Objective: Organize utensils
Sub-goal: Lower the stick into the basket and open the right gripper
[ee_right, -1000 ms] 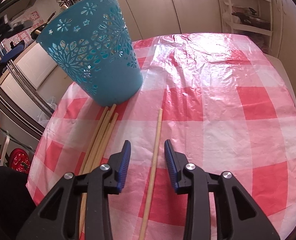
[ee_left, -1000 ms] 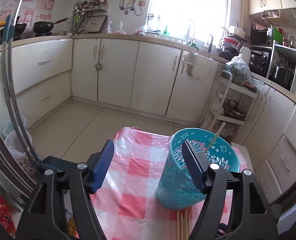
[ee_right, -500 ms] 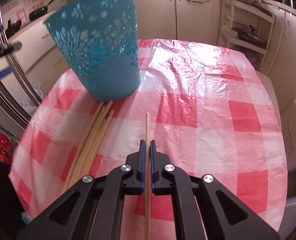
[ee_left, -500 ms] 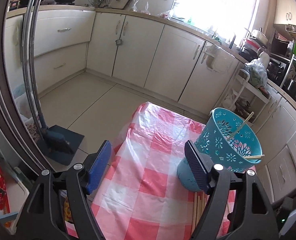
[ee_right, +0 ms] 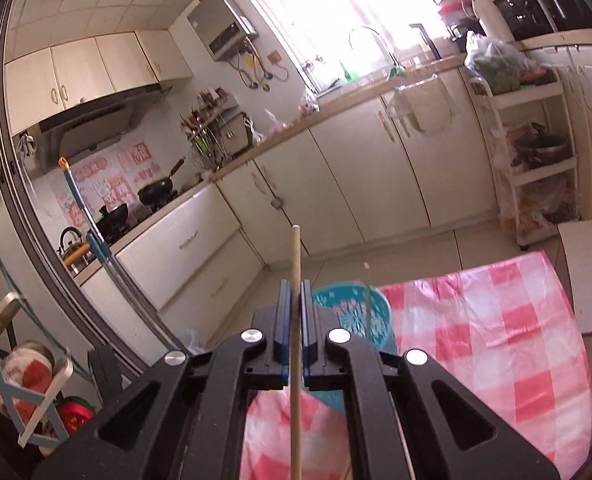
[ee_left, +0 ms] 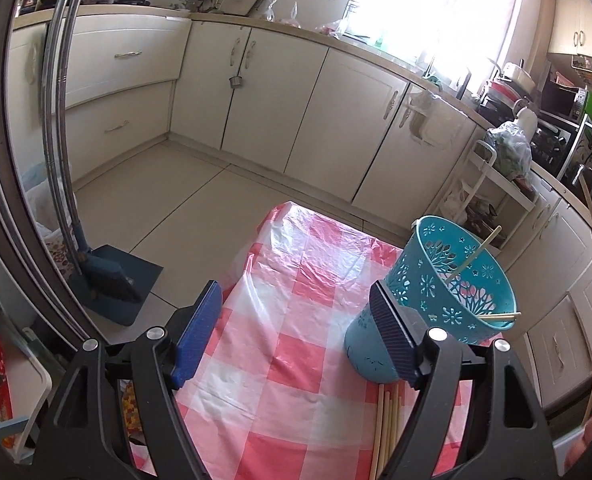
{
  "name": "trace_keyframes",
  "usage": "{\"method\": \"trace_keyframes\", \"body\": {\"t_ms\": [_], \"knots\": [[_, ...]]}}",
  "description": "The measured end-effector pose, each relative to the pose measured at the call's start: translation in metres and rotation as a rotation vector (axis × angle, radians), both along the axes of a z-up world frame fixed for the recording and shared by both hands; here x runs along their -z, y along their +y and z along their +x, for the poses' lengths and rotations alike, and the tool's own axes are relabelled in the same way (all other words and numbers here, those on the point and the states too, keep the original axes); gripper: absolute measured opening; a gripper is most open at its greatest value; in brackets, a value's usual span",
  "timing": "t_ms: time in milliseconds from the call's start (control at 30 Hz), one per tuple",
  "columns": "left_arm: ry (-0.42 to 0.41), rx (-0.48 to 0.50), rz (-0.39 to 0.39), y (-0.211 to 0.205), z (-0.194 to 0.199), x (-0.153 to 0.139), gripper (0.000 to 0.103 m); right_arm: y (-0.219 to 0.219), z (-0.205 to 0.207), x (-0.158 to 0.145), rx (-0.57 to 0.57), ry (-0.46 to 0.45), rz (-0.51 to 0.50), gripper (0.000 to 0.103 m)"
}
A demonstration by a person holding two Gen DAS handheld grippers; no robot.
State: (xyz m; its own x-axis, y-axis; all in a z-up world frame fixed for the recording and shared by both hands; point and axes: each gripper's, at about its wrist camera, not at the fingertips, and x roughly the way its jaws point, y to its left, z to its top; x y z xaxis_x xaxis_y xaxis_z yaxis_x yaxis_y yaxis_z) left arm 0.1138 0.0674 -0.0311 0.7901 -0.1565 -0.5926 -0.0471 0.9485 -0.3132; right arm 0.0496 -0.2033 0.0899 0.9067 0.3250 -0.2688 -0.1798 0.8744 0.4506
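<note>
A teal perforated basket stands on the pink checked tablecloth with two chopsticks leaning inside it. My left gripper is open and empty. Its right finger overlaps the basket's lower left side, and I cannot tell if they touch. Several loose chopsticks lie on the cloth in front of the basket. My right gripper is shut on one wooden chopstick, lifted clear of the table and pointing up. The basket lies just beyond and below its fingers.
A broom and dustpan lean at the left on the floor. Beyond the table's right corner stands a white shelf trolley. Cream cabinets line the far walls. A white board lies past the cloth's right edge.
My right gripper closed on the single chopstick and rose with it off the table, tilting upward. My left gripper shifted a little and rolled, so the basket now sits right of its right finger.
</note>
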Motion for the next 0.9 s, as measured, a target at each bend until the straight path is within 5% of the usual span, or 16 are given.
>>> {"method": "trace_keyframes", "body": {"t_ms": [333,800,900], "knots": [[0.005,-0.005,-0.022,0.004,0.006,0.001,0.073,0.010,0.084,0.018,0.258,0.049,-0.072,0.005],[0.012,-0.024,-0.055,0.015,0.002,0.002,0.076,0.038,0.054,0.061,0.201,0.110,-0.284,0.006],[0.013,-0.027,-0.053,0.015,0.001,0.002,0.077,0.038,0.042,0.061,0.196,0.109,-0.299,0.023]]}}
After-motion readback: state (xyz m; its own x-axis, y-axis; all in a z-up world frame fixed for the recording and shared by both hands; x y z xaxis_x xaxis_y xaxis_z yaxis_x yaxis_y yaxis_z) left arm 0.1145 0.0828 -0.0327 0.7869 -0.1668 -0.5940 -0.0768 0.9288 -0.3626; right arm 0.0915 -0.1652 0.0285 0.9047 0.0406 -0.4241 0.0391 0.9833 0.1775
